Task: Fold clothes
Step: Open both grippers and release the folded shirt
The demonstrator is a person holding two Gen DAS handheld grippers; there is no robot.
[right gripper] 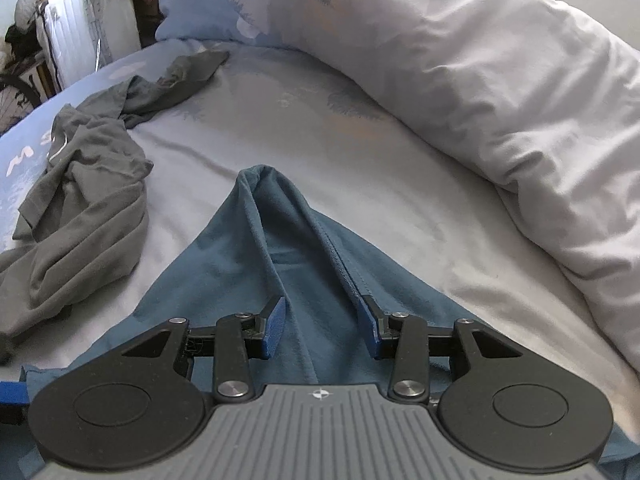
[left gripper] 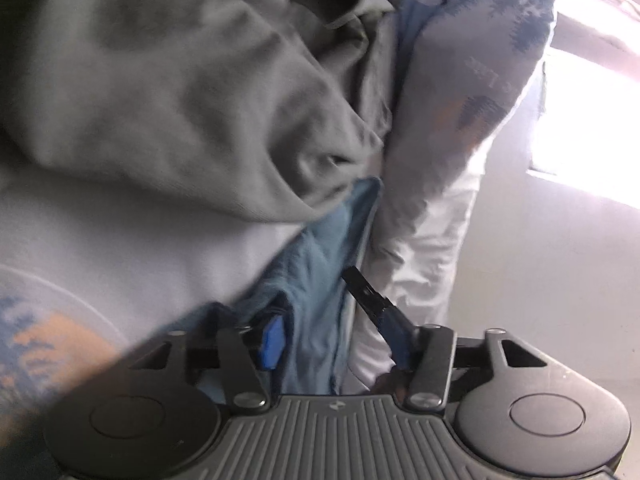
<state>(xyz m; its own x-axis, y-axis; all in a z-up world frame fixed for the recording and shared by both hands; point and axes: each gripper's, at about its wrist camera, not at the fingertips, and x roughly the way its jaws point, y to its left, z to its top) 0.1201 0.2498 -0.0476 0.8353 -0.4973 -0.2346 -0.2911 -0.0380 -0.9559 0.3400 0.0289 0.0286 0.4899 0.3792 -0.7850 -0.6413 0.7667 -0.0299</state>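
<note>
We've got both tools spread: right tool (right gripper: 322,330) straddles a raised fold of the blue garment (right gripper: 288,240) on the bed (right gripper: 360,152); left tool (left gripper: 324,320) w/ blue cloth between fingers, unpinched; grey garment (right gripper: 84,184) crumpled nearby.

Matt teal cloth garment (right gripper: 280,248), soft grey shirt (right gripper: 88,184), crumpled cotton duvet (right gripper: 500,92)

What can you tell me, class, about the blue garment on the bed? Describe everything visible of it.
The blue garment is teal-blue, of soft, matte knit fabric, with a stitched hem along one fold. It lies on the pale bedsheet, drawn into a peak pointing away from the camera, with two raised ridges running back toward the right gripper. The gripper's jaws stand open around a ridge of it. A crumpled grey garment lies apart on its left. The left wrist view shows blue cloth between the open left gripper.
</note>
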